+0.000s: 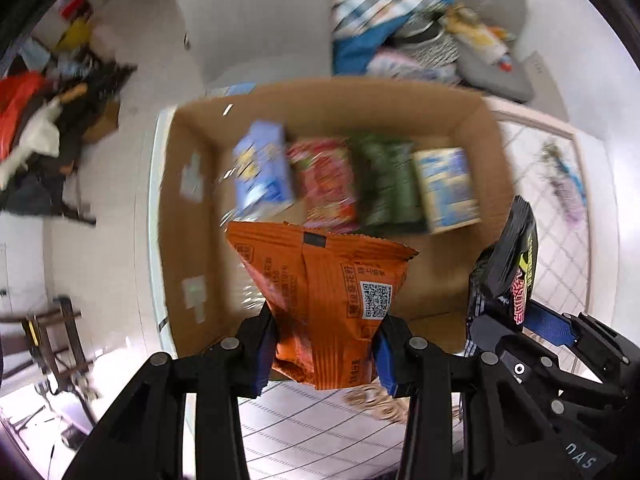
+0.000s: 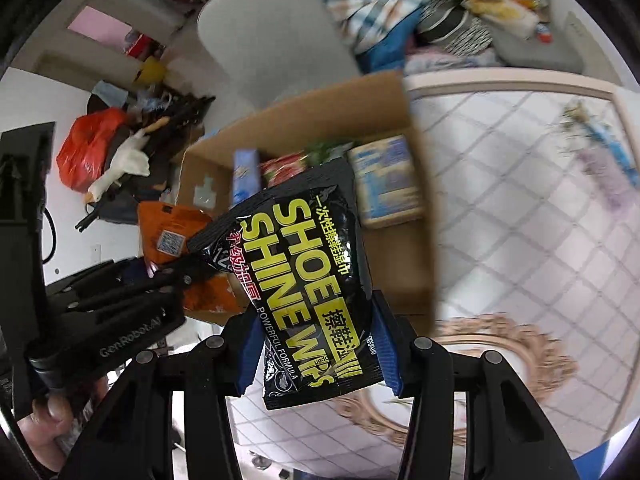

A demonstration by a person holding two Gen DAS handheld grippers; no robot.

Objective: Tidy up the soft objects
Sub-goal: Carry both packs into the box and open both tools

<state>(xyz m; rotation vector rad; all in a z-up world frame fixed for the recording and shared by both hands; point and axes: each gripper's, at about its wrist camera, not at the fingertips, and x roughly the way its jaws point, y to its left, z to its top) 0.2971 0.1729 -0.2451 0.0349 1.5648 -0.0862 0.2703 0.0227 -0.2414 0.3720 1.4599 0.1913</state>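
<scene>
Orange snack packet [image 1: 320, 304], held upright in my left hand-held gripper [image 1: 326, 354], whose blue-padded fingers [image 1: 385, 364] clamp its lower edges; the packet hangs over the near part of the open cardboard box [image 1: 188, 216]. Black shoe-shine wipes pack [image 2: 308, 280], clenched at its lower half in my right hand-held gripper [image 2: 320, 354], tilted, with its yellow lettering facing the camera; it hangs above the near right rim of the same box. In the left wrist view this pack [image 1: 512, 264] appears at the right, just beside the orange packet but apart from it. Inside the box, along the far wall, stand four items in a row: a blue carton [image 1: 264, 168], a red packet [image 1: 328, 184], a green packet [image 1: 388, 184] and a pale blue pack [image 1: 446, 188], all blurred. The box rests on a desk with a white lattice-patterned cover [image 2: 540, 220]. Beyond it, a grey chair [image 1: 256, 20] and a heap of checked and striped fabrics [image 1: 392, 12].
</scene>
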